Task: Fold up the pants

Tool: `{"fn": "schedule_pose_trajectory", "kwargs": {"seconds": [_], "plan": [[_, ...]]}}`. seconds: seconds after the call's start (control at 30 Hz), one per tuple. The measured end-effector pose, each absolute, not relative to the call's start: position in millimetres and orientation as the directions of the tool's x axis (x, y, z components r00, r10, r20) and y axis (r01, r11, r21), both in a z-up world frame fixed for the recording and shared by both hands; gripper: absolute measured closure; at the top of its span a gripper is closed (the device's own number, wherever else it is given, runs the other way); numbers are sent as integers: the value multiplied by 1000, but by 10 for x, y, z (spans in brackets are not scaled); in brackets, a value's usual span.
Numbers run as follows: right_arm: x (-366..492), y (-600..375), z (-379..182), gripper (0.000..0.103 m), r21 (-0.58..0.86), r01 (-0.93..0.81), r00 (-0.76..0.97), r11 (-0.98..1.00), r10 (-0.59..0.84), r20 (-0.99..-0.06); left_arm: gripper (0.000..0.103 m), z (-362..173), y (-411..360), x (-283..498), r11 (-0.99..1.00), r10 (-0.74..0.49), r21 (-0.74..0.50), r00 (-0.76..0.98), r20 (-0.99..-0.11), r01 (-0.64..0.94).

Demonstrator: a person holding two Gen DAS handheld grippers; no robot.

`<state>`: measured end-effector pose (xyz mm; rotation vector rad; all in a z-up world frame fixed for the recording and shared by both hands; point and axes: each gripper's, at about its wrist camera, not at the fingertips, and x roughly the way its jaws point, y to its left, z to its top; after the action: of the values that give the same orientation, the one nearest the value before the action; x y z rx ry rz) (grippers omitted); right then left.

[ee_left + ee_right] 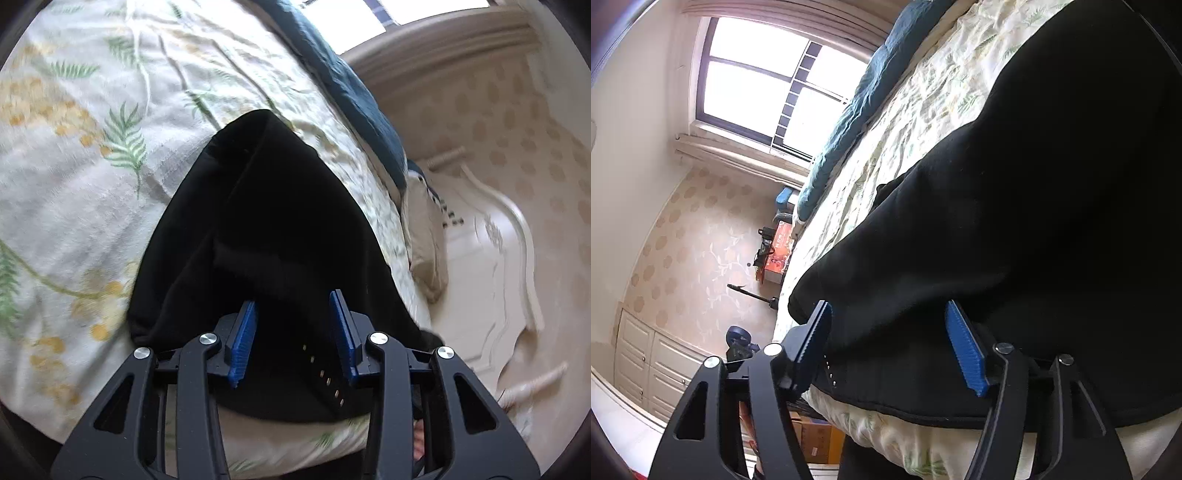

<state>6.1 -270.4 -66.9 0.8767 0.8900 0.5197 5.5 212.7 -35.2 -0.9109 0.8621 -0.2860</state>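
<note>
Black pants (266,229) lie on a bed with a floral leaf-print sheet (74,155). In the left wrist view they stretch away from me, their near end by the bed's edge. My left gripper (295,332) is open, its blue pads either side of the near black cloth, nothing clamped. In the right wrist view the pants (1015,206) fill the right half. My right gripper (890,343) is open wide around the near edge of the pants at the bed's edge.
A blue quilt (351,85) lies along the far side of the bed, also in the right wrist view (849,107). A cream carved headboard (491,236) and beige pillow (424,240) stand right. A window (768,74), white cabinets (646,365) and boxes (779,251) line the room.
</note>
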Motion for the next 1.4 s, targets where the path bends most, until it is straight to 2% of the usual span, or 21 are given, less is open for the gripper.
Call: {"fn": "schedule_pose_trajectory", "kwargs": {"seconds": [0.07,0.23,0.3,0.33,0.43,0.47,0.5,0.8,1.03,1.17,1.4], "plan": [[98,-2685,-661,37,828,-26,552,559,699,-455,58,-392,2136,81,581,-546,-798,651,-528,-160],[221,-2577,-659,36,812,12,565,583,666,-487,58,-420,2076,92,590,-503,-784,671,-544,-194],[255,-2522,-639,39,796,20,569,605,648,-506,72,-401,2027,112,614,-481,-761,664,-573,-212],[275,-2491,-636,42,781,33,572,624,629,-527,91,-410,2004,139,636,-459,-736,651,-604,-234],[363,-2474,-700,71,773,59,575,632,611,-544,94,-447,1998,178,616,-473,-749,645,-600,-245],[397,-2465,-744,89,775,67,563,629,617,-550,94,-444,2000,188,605,-476,-755,646,-596,-251],[414,-2491,-783,93,784,77,558,616,625,-546,95,-439,2014,189,603,-478,-757,645,-596,-253],[-8,-2388,-393,95,806,-17,586,592,659,-471,95,-109,2130,-80,617,-448,-760,704,-551,-202],[-252,-2343,-824,95,791,60,495,609,670,-553,95,-397,2225,-253,623,-448,-742,665,-598,-247],[-276,-2334,-883,96,798,57,499,601,675,-544,95,-492,2265,-303,601,-474,-765,668,-574,-231],[-288,-2392,-900,96,810,46,500,585,688,-525,94,-318,2182,-428,719,-406,-670,672,-619,-183]]}}
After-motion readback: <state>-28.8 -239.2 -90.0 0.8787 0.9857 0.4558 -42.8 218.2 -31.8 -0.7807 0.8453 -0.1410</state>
